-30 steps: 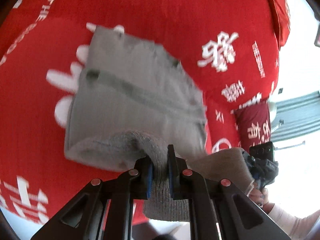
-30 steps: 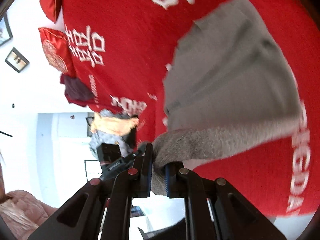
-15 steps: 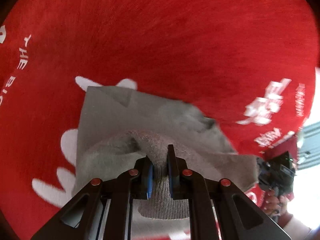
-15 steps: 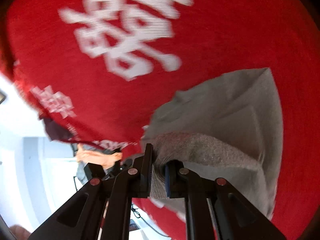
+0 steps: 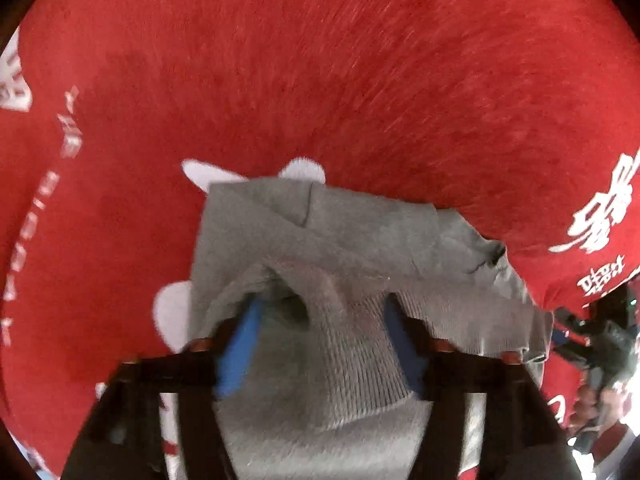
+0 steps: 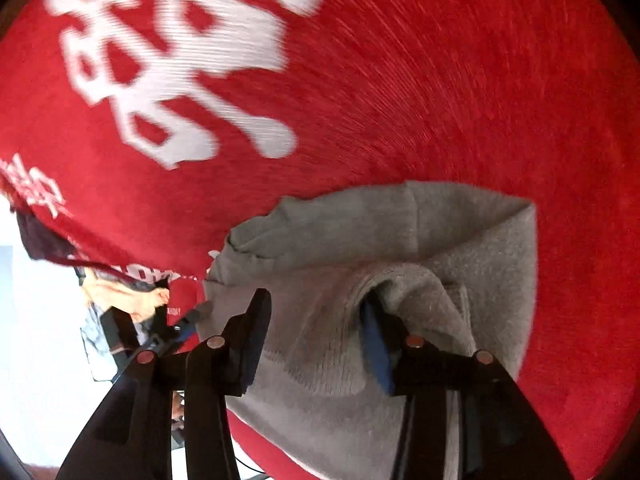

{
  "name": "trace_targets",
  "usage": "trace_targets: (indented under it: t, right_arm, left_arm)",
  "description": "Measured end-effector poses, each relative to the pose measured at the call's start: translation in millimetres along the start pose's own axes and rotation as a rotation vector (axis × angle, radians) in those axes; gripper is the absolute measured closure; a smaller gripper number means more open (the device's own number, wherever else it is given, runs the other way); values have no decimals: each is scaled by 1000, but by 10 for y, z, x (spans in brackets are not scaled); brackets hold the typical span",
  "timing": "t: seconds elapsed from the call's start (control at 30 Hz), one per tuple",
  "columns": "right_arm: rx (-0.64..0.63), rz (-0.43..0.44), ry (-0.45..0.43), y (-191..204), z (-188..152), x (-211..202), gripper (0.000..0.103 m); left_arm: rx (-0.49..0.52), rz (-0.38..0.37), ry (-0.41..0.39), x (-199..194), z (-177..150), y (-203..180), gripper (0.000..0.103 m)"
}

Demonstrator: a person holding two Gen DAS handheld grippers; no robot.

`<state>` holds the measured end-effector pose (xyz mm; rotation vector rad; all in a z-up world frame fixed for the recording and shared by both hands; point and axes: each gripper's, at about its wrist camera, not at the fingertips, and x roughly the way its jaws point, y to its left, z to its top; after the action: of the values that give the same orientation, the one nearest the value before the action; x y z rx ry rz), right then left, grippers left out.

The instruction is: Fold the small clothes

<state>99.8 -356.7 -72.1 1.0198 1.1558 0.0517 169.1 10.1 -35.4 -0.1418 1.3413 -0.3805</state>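
Observation:
A small grey knit garment [image 5: 352,248] lies folded on the red bedspread [image 5: 320,60]; it also shows in the right wrist view [image 6: 400,240]. My left gripper [image 5: 320,312] is open, its blue-padded jaws spread on either side of the ribbed hem [image 5: 352,364], which lies loose between them. My right gripper [image 6: 316,312] is open too, its jaws apart over the garment's other end. The right gripper also shows at the right edge of the left wrist view [image 5: 592,336].
The red bedspread [image 6: 400,60] carries large white characters [image 6: 180,60]. Its edge runs at the left of the right wrist view, with a pile of clothes [image 6: 124,300] and a white floor beyond.
Both grippers lowered the folded-over hem onto the garment, then opened and let go of it. The cloth now rests doubled on the bedspread.

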Motion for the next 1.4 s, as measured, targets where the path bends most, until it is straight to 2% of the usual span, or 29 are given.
trace_targets:
  t: [0.13, 0.2, 0.23, 0.4, 0.5, 0.6, 0.67, 0.73, 0.8, 0.83, 0.93, 1.07, 1.17, 1.27, 1.4]
  right_arm:
    - [-26, -24, -13, 62, -175, -186, 54]
    - [-73, -43, -9, 104, -302, -252, 71]
    - [-103, -58, -1, 144, -351, -257, 84]
    - [-274, -166, 102, 272, -612, -4, 86]
    - [-318, -197, 124, 310, -562, 227, 86]
    - [-323, -219, 96, 359, -383, 363, 86]
    - [-335, -239, 67, 409, -261, 384, 86]
    - [-347, -256, 15, 457, -128, 344, 86]
    - [-338, -266, -62, 491, 13, 258, 85]
    - [-328, -262, -81, 495, 68, 207, 80]
    - [-323, -277, -138, 536, 131, 37, 47]
    - [-308, -333, -139, 451, 41, -125, 47]
    - [-281, -375, -121, 286, -69, -180, 47]
    - [-237, -392, -76, 116, -188, -187, 47]
    - [-182, -374, -29, -97, -584, -317, 47]
  left_arm:
    - [11, 14, 4, -187, -112, 14, 36]
    - [32, 12, 18, -255, -218, 7, 36]
    - [54, 7, 34, -265, -289, -11, 36]
    - [141, -29, 145, -102, -571, -154, 36]
    - [162, -75, 158, 18, -569, -322, 36]
    - [147, -98, 129, 154, -401, -457, 36]
    - [145, -69, 86, 215, -246, -509, 36]
    - [102, -33, 28, 239, -49, -488, 36]
    - [44, -27, -13, 203, 99, -416, 36]
    - [28, -17, -35, 163, 155, -388, 36]
    - [39, 35, -81, 3, 247, -339, 36]
    - [104, 123, -49, -144, 131, -242, 36]
    - [117, 165, -4, -172, -77, -103, 36]
    - [88, 184, 51, -194, -364, 99, 36]
    - [61, 184, 106, -230, -680, 310, 36]
